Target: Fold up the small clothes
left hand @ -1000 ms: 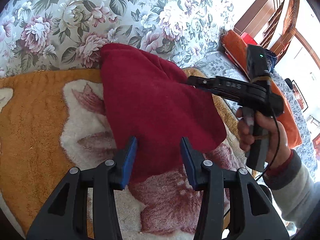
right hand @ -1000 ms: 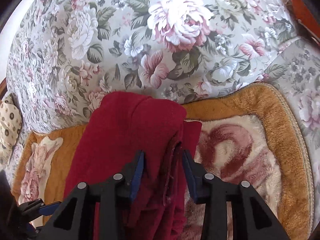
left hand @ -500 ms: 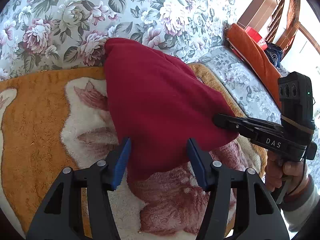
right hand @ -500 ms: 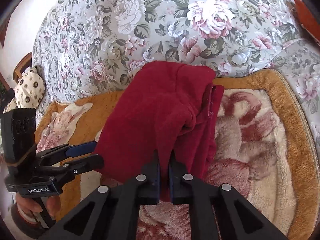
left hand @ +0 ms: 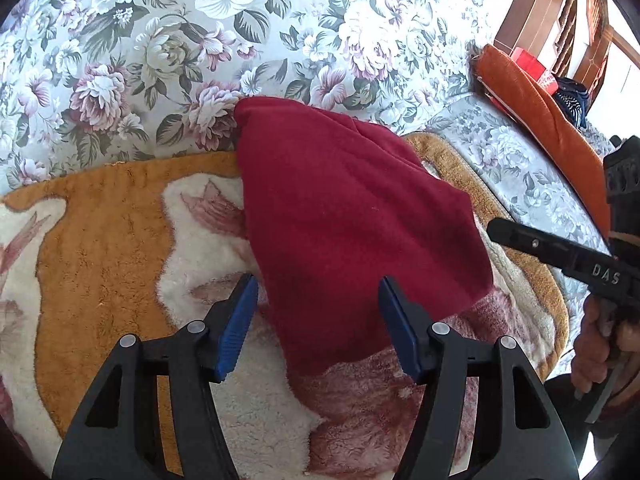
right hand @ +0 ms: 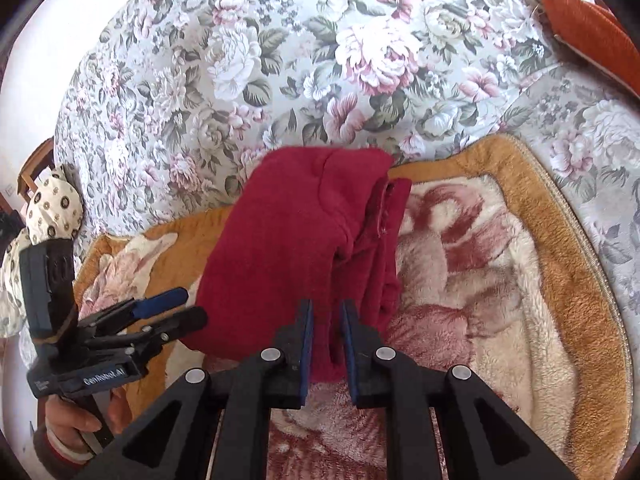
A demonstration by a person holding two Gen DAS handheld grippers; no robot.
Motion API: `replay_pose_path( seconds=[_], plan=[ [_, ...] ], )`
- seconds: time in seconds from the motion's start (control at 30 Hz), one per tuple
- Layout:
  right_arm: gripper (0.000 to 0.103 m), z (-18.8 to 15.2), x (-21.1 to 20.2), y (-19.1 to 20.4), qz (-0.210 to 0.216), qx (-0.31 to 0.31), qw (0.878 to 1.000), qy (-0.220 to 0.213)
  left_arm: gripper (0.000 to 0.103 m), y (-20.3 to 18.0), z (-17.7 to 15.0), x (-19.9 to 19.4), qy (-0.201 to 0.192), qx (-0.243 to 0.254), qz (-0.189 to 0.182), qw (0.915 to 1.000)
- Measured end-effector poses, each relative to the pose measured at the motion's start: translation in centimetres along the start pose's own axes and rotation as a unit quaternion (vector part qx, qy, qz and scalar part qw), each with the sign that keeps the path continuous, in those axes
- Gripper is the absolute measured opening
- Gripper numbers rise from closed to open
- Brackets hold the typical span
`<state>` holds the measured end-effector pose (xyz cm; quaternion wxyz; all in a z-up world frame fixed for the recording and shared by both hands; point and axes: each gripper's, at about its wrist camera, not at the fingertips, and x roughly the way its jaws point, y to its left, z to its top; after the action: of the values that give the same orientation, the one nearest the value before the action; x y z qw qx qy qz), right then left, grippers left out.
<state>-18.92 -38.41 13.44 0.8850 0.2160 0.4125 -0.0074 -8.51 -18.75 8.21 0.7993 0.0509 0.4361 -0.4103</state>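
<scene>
Between your right gripper's [right hand: 326,312] fingers sits the near hem of the dark red fleece garment [right hand: 296,248]; the jaws are opening, a narrow gap showing, pads beside the cloth but not pressing it. The garment lies folded on the orange-and-cream plush blanket [right hand: 500,280], its far end against the floral sofa back [right hand: 320,60]. Your left gripper [left hand: 318,304] hovers with fingers well apart, the garment's near corner beyond and between their tips, untouched. Right of those fingers, your right hand [left hand: 600,344] grips its handle. An orange cushion [left hand: 536,104] lies far right.
</scene>
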Motion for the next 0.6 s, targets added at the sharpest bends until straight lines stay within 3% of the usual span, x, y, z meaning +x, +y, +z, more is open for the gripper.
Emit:
replay_pose_path(
  seconds=[0.3,0.4,0.47,0.6],
  plan=[
    [0.013,5.3,5.9,1.9,-0.032,-0.051,0.998,-0.003,0.063,0.2,1.4,1.1,-0.005,-0.005,0.020,0.9998],
    [0.013,7.5,9.4,1.2,-0.052,-0.049,0.997,0.021,0.063,0.3,1.7,2.1,0.009,-0.004,0.025,0.9996],
    [0.013,8.4,11.4,0.5,-0.063,-0.050,0.996,0.029,0.068,0.4,1.9,2.4,0.012,-0.008,0.025,0.9996],
    [0.013,9.1,14.4,-0.4,-0.080,-0.060,0.993,0.059,0.072,0.9,2.2,2.7,0.015,-0.020,0.018,0.9995]
  ],
)
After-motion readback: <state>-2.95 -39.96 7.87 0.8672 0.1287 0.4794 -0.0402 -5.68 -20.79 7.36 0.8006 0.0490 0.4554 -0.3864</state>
